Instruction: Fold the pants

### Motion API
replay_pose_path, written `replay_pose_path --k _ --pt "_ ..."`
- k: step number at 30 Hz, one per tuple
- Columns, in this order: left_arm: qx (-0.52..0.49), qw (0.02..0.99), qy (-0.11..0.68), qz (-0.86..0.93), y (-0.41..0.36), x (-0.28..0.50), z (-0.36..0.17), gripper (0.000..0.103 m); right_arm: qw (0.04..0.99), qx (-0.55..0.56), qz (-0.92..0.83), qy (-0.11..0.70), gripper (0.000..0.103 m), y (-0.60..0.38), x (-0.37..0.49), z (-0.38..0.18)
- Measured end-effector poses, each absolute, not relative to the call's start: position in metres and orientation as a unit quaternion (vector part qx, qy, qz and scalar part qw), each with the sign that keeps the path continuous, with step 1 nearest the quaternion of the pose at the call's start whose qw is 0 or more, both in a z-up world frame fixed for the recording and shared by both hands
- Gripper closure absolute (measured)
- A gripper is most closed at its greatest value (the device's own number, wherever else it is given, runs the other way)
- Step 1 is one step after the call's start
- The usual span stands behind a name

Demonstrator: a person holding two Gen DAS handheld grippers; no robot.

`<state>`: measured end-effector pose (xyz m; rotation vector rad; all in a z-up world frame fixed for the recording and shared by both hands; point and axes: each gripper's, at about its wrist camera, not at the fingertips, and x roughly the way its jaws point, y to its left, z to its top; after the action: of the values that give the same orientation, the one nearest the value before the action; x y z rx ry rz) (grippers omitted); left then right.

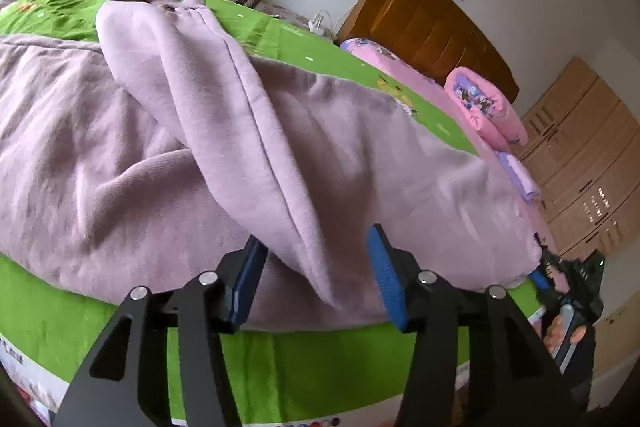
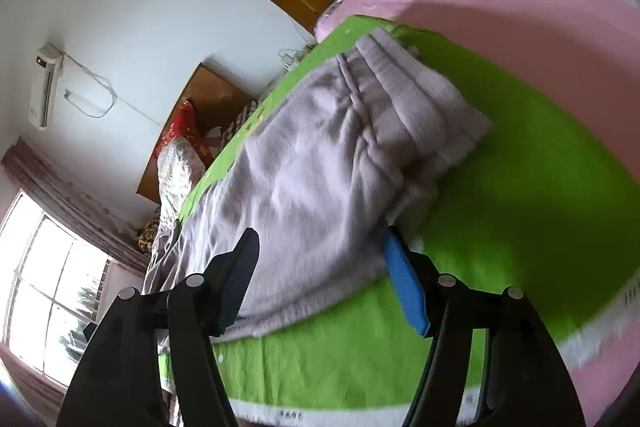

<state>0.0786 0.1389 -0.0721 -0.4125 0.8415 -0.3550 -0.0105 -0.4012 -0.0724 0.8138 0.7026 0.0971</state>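
One pair of lilac pants (image 1: 224,147) lies on the green blanket (image 1: 280,359). Left gripper (image 1: 316,271) and right gripper (image 2: 320,275): jaws apart, pants fabric between them, ungripped.

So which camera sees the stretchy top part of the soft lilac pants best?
The right wrist view: the gathered waistband lies whole on the green blanket. The left wrist view shows it only as small puckers at the far end, behind a raised fold.
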Motion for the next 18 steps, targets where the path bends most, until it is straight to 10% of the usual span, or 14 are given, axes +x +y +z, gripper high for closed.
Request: replay_pose_path --k 9,13,18 --pt "-0.199 0.874 0.409 -0.172 0.131 0.082 -0.075 0.056 0.857 0.355 0.065 0.368 0.057 -0.368 -0.005 -0.079" --pt "-0.192 0.877 0.41 -0.162 0.129 0.085 -0.077 0.085 0.865 0.347 0.056 0.359 0.073 -0.368 0.0 -0.079" --pt "-0.166 0.888 0.398 -0.158 0.122 0.084 -0.072 0.092 0.872 0.333 0.055 0.355 0.077 -0.367 -0.007 -0.076"
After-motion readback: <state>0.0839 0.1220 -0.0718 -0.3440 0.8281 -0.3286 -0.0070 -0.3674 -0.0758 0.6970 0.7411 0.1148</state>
